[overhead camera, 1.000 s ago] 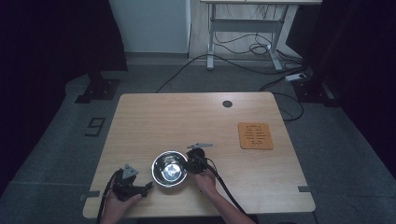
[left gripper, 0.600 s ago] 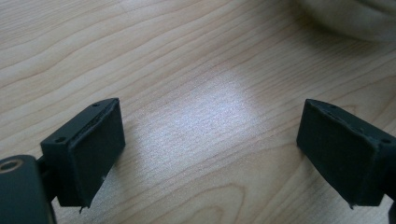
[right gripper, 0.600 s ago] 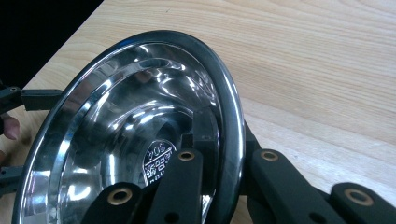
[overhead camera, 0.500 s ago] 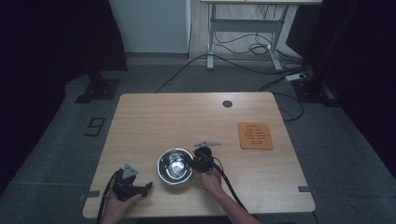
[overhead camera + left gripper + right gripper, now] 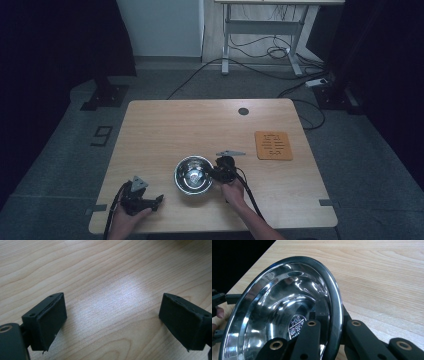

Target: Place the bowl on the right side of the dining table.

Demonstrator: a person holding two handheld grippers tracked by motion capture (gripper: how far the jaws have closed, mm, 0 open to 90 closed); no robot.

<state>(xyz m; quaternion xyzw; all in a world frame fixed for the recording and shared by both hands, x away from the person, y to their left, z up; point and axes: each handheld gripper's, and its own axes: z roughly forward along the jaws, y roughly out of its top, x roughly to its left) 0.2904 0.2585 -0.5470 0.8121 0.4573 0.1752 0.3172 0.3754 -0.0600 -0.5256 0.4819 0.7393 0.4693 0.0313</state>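
The high view gives the overall layout: a wooden table [image 5: 210,130] with a steel bowl [image 5: 193,174] toward its near edge, an orange card [image 5: 273,145] well apart to the right, and a small dark round spot [image 5: 243,111] near the far edge. The right gripper [image 5: 212,172] meets the bowl at its right rim; the left gripper [image 5: 157,200] lies near the front left corner, apart from the bowl.

The right gripper view supplies detail that the high view cannot resolve. One jaw lies inside the bowl [image 5: 287,310] against the inner wall, the other outside below the rim, so the rim is clamped between the two pads. The jaws are closed down to the thickness of the wall. In this view the bowl appears tilted, its polished interior facing the camera, with a stamped mark visible at the bottom. Beyond the far rim, fingertips [image 5: 218,312] of the other hand are visible at the left edge.

The left gripper view shows the left gripper [image 5: 112,315] with jaws set wide apart, nothing between the pads, and bare wood grain beneath.

The bowl sits at the tip of the right gripper, extending leftward from it toward the left gripper
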